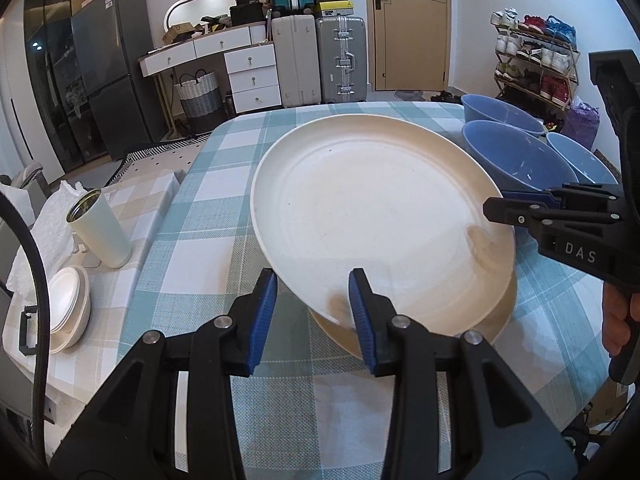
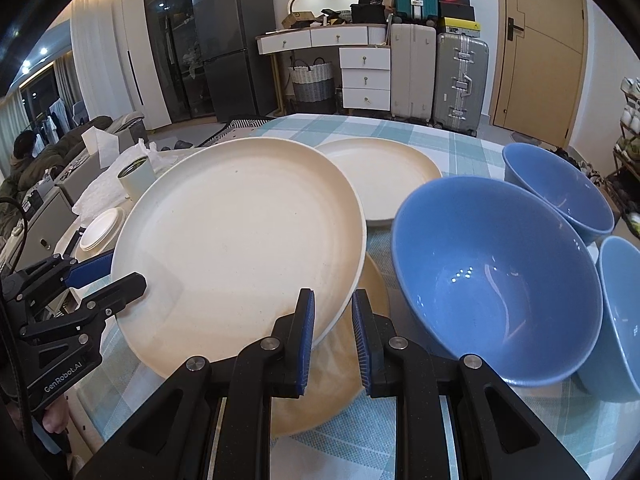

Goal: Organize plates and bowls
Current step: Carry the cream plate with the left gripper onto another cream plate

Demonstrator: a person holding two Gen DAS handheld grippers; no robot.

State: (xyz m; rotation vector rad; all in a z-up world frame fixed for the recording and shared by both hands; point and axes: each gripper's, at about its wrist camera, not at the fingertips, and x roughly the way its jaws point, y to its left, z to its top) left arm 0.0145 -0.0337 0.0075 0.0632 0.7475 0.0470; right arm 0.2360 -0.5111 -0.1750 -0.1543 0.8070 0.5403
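Over the checked tablecloth (image 1: 200,208) a cream plate (image 1: 376,216) hung tilted above a second plate (image 2: 340,384) lying flat beneath it. Just right of that tilted plate stood three blue bowls (image 2: 496,276), all empty. The left gripper (image 1: 312,312) was partly open, its pads on either side of the tilted plate's near rim, though whether they pinched it could not be told. The right gripper (image 2: 333,332) was likewise slightly parted around that plate's edge. Only the right wrist view showed a third plate (image 2: 384,176) behind the tilted one. Left of it, on a side surface, stood a white cup (image 1: 102,230) and stacked small white dishes (image 1: 68,308).
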